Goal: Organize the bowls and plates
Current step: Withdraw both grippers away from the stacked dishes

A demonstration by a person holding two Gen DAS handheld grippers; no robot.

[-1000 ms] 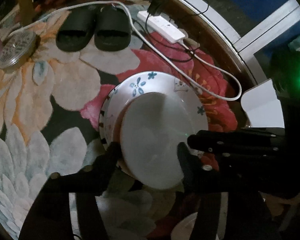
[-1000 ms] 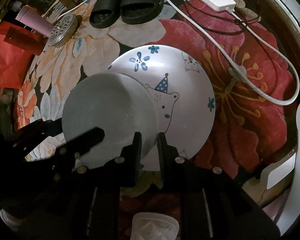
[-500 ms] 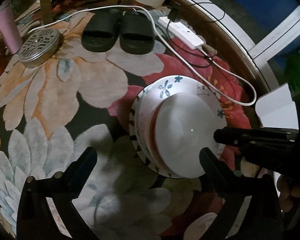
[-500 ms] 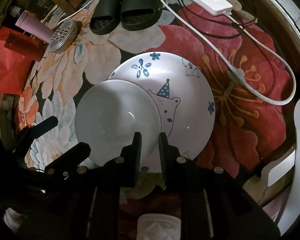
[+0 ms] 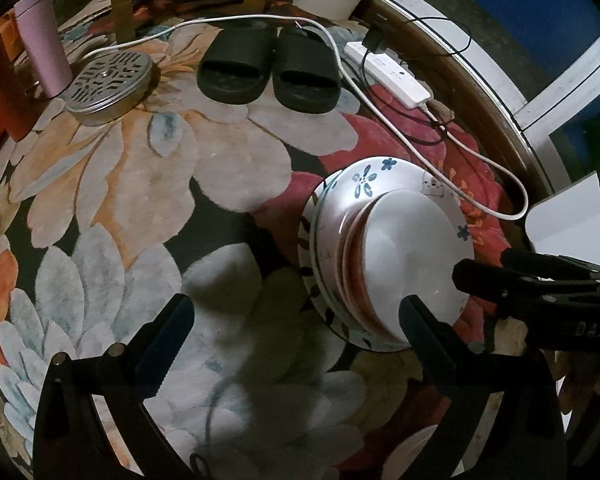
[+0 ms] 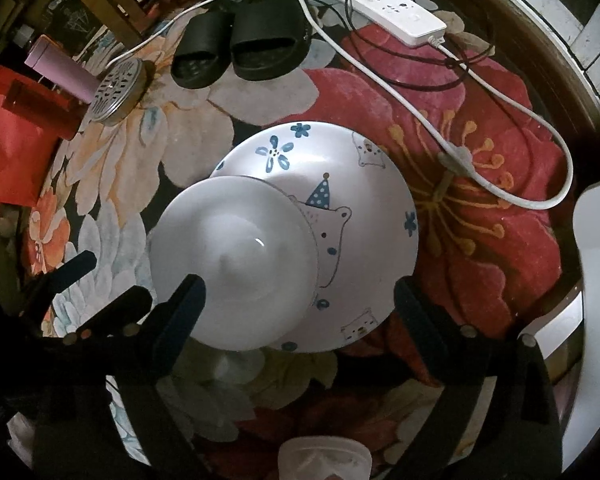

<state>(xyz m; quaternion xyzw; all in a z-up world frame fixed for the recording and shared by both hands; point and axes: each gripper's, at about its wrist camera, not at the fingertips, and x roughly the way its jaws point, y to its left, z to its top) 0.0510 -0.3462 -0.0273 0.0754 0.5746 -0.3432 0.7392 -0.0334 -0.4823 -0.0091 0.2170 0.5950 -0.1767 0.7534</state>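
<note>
A stack of dishes rests on the floral rug. At the bottom is a leaf-rimmed plate [image 5: 306,248], on it a plate with blue flowers and bears [image 5: 364,184] [image 6: 364,208], and on top a plain white dish [image 5: 408,256] [image 6: 236,256] set off-centre. My left gripper [image 5: 294,312] is open wide beside the stack, its right finger [image 5: 416,316] just in front of the stack's near edge. My right gripper [image 6: 298,292] hangs over the stack with its jaws opening. The white dish's near rim lies between them and the pads do not press on it.
Black slippers [image 5: 268,72], a white power strip [image 5: 392,76] with its trailing cable [image 5: 480,168], a perforated metal tin [image 5: 108,84] and a pink tumbler [image 5: 40,44] lie at the far side. A white box [image 5: 568,216] stands on the right. A pale dish [image 6: 324,460] sits under the right gripper.
The left gripper's jaws spread wide and it drew back from the stack, which now sits further right. The right gripper, shut on the white dish's rim before, has opened.
</note>
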